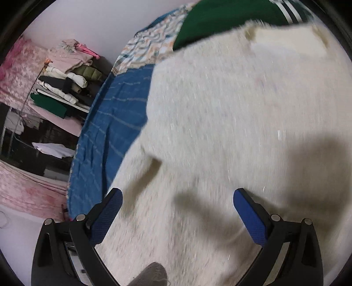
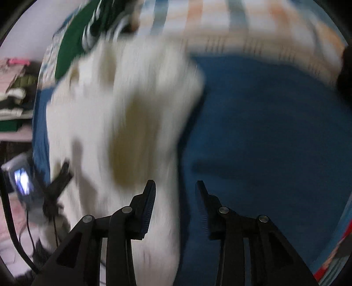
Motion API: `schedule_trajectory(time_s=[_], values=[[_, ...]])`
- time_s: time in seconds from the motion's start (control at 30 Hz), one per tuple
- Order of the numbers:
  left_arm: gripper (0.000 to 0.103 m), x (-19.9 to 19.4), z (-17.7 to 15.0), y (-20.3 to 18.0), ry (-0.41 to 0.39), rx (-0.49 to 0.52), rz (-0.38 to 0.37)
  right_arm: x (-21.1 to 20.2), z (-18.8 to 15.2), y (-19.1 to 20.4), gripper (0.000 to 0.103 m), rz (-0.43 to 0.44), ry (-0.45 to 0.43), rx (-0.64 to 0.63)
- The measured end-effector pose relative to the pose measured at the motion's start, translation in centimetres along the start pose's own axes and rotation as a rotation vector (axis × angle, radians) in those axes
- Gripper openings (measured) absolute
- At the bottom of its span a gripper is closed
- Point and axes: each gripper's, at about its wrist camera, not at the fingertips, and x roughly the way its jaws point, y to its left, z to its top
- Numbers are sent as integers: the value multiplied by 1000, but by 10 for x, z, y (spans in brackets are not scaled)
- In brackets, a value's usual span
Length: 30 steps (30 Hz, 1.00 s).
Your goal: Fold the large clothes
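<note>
Both claws, left point(image 1: 177, 199) and right point(image 2: 175, 187), apart and empty above the white fuzzy garment point(image 1: 220, 132).

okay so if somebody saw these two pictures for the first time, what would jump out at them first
The big fluffy cream-white garment spread over the blue bedsheet fills most of the left wrist view. Beyond it, at the far edge, lies a dark green garment with white stripes. The open left gripper hangs above the fluffy fabric, while the open right gripper hovers over its right edge, holding nothing.
</note>
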Motion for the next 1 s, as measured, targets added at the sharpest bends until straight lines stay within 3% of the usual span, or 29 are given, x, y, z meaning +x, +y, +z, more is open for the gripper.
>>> schedule_trajectory(time_s=[0.07,0.1,0.17,0.23,0.3,0.37,0.57,0.67,0.83,1.0], values=[[103,1,-11,-5,29,19,14,30,-20,-2,39,-25,44,-18],[103,-1,-15,-5,31,23,23,46,-26,-3,38,-127,56,-44],[103,-12,-22,-5,25,32,55,55,-35,-4,38,-177,26,-44],[103,-31,-30,-5,14,38,87,47,-43,5,40,-215,7,-48],[103,-49,-39,-8,11,50,118,29,-53,9,49,-223,-34,-35],[103,-75,-54,-17,10,80,146,9,-68,2,65,-207,-55,-5],[103,-152,-114,-67,5,226,207,-57,-143,-69,66,-262,-68,114],[103,-190,-146,-101,17,295,159,-75,-176,-99,66,-278,-56,190],[103,-225,-173,-138,1,323,74,-93,-217,-149,66,-283,-44,320],[103,-212,-183,-168,36,356,60,-103,-238,-183,66,-262,-41,393]])
